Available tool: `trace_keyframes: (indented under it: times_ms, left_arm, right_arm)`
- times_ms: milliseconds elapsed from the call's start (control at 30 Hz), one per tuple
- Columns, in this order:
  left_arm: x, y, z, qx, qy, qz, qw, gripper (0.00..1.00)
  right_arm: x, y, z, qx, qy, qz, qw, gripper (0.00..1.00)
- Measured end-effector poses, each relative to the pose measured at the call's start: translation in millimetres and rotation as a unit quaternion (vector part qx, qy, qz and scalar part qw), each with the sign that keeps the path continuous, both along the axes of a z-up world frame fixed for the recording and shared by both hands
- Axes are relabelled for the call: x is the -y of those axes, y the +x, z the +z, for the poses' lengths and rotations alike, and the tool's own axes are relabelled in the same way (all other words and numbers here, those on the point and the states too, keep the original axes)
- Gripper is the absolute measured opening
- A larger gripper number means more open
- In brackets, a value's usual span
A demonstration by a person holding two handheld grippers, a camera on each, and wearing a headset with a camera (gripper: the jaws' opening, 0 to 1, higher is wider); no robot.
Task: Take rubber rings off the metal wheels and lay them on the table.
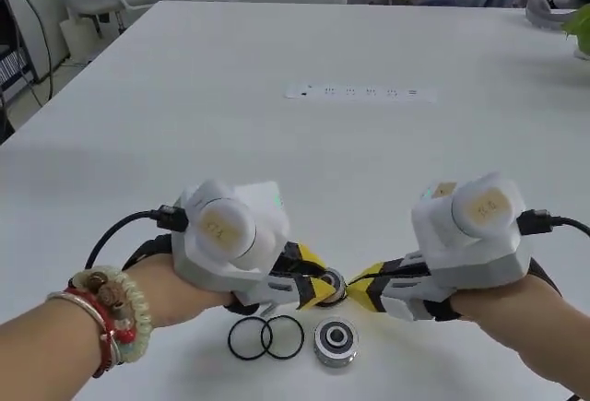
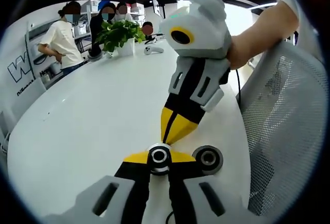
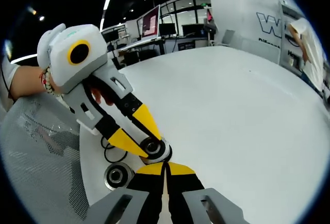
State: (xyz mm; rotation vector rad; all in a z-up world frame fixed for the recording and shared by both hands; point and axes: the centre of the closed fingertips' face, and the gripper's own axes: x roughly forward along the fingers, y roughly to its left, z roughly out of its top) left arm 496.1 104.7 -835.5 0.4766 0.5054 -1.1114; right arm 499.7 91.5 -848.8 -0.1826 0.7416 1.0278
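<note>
Left gripper: clamped on a metal wheel, held just above the table; judged best kept firm and steady.
Right gripper: jaws pressed together at that wheel's rim; too small to tell if rubber is caught. Peel rightward, away from the clamp.
Pose: both hands low, grippers tip to tip.
Near side: two rubber rings touching, second wheel just right.

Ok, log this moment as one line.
left gripper: shut on wheel | right gripper: shut, tips at it | table: two rubber rings, second wheel
</note>
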Motion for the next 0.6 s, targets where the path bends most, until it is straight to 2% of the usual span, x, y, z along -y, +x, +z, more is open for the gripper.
trace_keyframes:
  times_ms: [33, 100, 167, 333, 400, 467, 567, 600]
  left_arm:
    - [-0.4, 0.4, -0.1, -0.007, -0.005, 0.004, 1.0, 0.07]
    - [-0.8, 0.7, -0.6, -0.018, -0.013, 0.009, 0.9997, 0.07]
    - [-0.2, 0.5, -1.0, -0.02, -0.018, 0.01, 0.9996, 0.07]
    - [1.4, -0.3, -1.2, -0.018, -0.023, 0.009, 0.9995, 0.07]
    - [1.5, -0.5, -1.5, -0.014, -0.026, 0.006, 0.9995, 0.07]
    - [1.1, -1.3, -1.6, -0.007, -0.035, 0.0, 0.9994, 0.07]
    - [-0.2, -1.2, -1.9, -0.011, -0.056, 0.002, 0.9984, 0.07]
    - [-0.3, -1.1, -1.9, -0.007, -0.058, 0.0, 0.9983, 0.07]
  right_arm:
    - [1.8, 1.5, 0.8, -0.017, 0.01, -0.017, 0.9997, 0.0]
    - [3.3, 0.2, 1.4, -0.039, 0.023, -0.029, 0.9985, 0.0]
    - [4.5, 0.4, 1.6, -0.046, 0.031, -0.034, 0.9979, 0.0]
    - [4.7, -0.7, 4.0, -0.058, 0.041, -0.043, 0.9966, 0.0]
    - [4.9, -0.5, 4.8, -0.072, 0.053, -0.054, 0.9946, 0.0]
    - [4.8, -1.3, 4.9, -0.087, 0.065, -0.066, 0.9919, 0.0]
    - [5.8, -1.5, 4.3, -0.093, 0.071, -0.07, 0.9905, 0.0]
    - [5.3, -1.9, 4.5, -0.096, 0.074, -0.072, 0.9901, 0.0]
